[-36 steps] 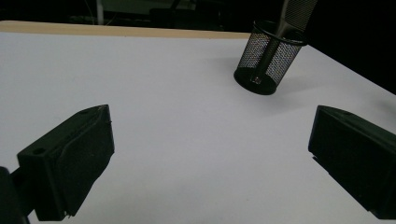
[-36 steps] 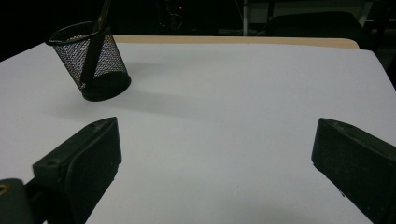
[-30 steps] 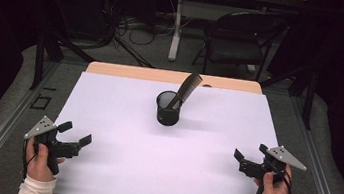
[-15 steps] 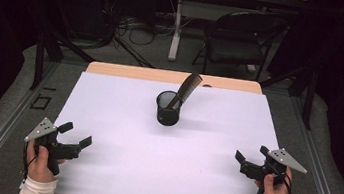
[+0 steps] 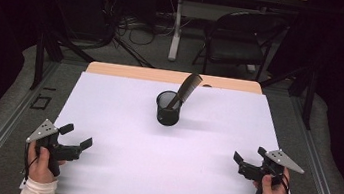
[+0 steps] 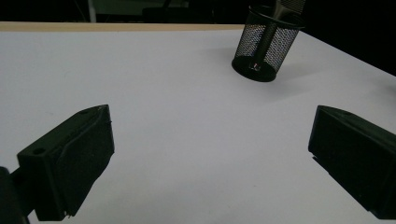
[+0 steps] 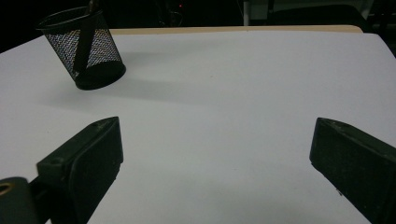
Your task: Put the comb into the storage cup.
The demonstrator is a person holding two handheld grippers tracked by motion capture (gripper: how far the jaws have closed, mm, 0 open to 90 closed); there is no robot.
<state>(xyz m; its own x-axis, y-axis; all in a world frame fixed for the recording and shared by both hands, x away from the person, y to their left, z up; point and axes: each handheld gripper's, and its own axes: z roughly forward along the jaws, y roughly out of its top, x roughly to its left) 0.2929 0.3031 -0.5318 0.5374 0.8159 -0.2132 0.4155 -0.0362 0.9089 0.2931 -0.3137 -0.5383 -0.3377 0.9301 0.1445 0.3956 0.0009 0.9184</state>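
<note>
Leaning comb (image 5: 187, 88) in mesh cup (image 5: 168, 109), tools apart

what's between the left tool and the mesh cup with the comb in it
Nothing: in the high view, bare white table cover runs from the open left tool to the mesh cup holding the comb. The left gripper view shows the same.

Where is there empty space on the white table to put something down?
Almost everywhere: the white table is bare between the left gripper and right gripper, and on both sides of the mesh cup. Only the middle back is taken, by that cup and its comb.
</note>
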